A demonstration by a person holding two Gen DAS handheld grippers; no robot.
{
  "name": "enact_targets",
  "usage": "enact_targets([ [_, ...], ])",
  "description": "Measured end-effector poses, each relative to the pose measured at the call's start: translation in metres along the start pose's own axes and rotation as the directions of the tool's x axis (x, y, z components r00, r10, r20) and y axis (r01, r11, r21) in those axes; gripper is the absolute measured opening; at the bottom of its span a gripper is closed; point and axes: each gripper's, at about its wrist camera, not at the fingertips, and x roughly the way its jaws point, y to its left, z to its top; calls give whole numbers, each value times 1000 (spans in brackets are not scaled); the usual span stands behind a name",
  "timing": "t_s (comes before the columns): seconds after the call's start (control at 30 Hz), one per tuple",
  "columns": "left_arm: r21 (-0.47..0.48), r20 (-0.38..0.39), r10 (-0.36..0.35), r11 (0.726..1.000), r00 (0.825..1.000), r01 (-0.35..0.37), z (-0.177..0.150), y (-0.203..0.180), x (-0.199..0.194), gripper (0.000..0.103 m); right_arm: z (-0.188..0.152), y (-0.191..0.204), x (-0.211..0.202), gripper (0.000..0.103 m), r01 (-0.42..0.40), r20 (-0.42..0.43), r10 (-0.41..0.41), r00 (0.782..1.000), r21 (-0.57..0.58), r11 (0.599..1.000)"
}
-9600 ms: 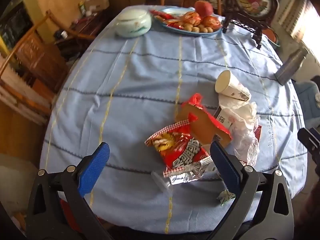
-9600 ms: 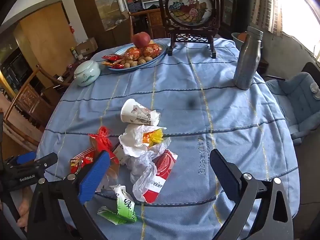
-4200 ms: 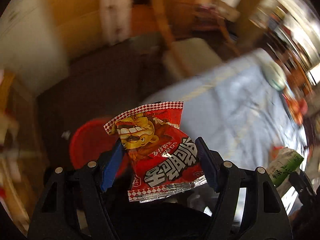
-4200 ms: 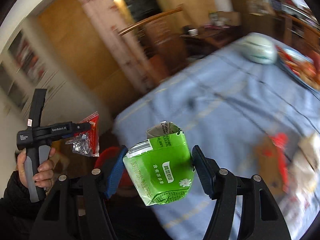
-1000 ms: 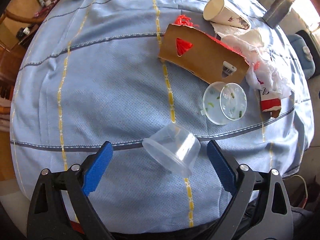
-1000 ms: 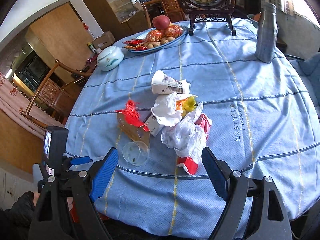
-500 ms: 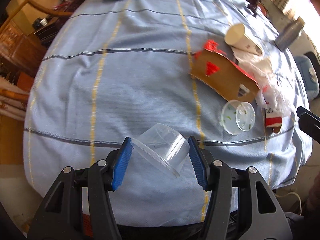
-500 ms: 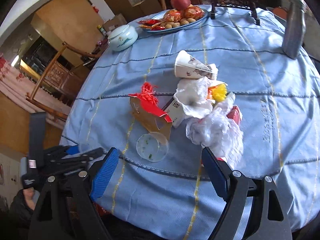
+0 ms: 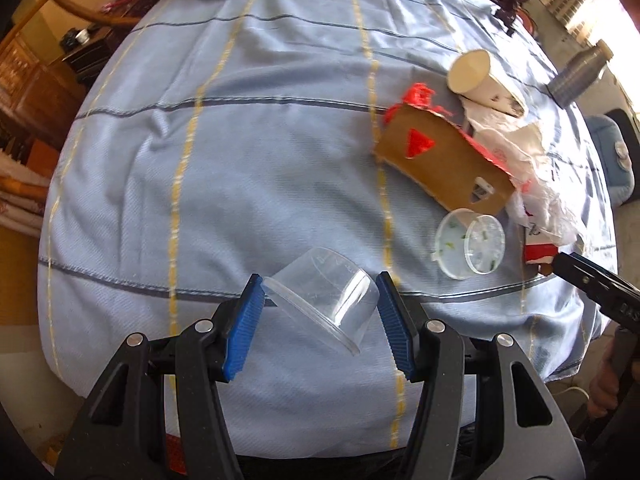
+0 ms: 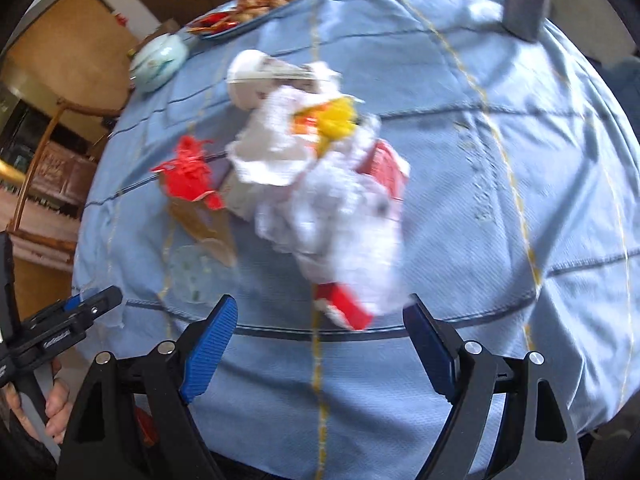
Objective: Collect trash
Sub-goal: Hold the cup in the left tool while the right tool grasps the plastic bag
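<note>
Since a second ago, the clear plastic cup (image 9: 326, 294) has gone from lying loose on the desk (image 9: 248, 152) to being pinched, tilted, between the blue pads of the left claw (image 9: 320, 312) above the near edge. Beside it lie a second clear cup (image 9: 468, 242), a brown cardboard box (image 9: 440, 164), a paper cup (image 9: 480, 76) and crumpled white wrappers (image 10: 344, 216). Right claw (image 10: 320, 328) hangs spread wide and empty over the red-and-white packet (image 10: 344, 308); this view is blurred.
</note>
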Motion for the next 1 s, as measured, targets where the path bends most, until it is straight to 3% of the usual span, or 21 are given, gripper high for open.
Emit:
enact_targets([
  [0.23, 10, 4, 28, 1000, 1000, -28, 4, -5, -5, 57, 16, -3, -3, 79, -24, 79, 23, 997, 10, 1000],
  [0.27, 2, 7, 34, 999, 999, -34, 4, -4, -7, 57, 19, -2, 0, 72, -23, 81, 23, 996, -1, 1000],
  [0.33, -10, 13, 42, 999, 999, -42, 5, -2, -10, 57, 27, -2, 5, 15, -44, 60, 44, 997, -7, 999],
  [0.37, -16, 19, 46, 999, 999, -46, 6, -1, -12, 57, 29, -3, 4, 11, -73, 64, 73, 995, -1, 997],
  [0.57, -54, 54, 43, 998, 998, -40, 11, 8, -24, 57, 32, 29, -46, 9, -106, 227, 140, 964, -156, 982],
  [0.67, -82, 76, 41, 996, 996, -34, 9, 15, -31, 57, 29, 53, -64, 9, -138, 255, 201, 946, -242, 960],
  [0.83, -181, 106, 74, 982, 992, -54, -14, 44, -48, 57, 20, 109, -63, 9, -200, 189, 301, 935, -419, 886],
  [0.93, -282, 112, 111, 956, 988, -76, -40, 72, -61, 57, 12, 151, -55, 9, -242, 111, 348, 931, -526, 815],
  [1.0, -377, 108, 150, 921, 983, -99, -68, 96, -71, 57, 1, 178, -51, 9, -275, 56, 377, 924, -587, 761],
])
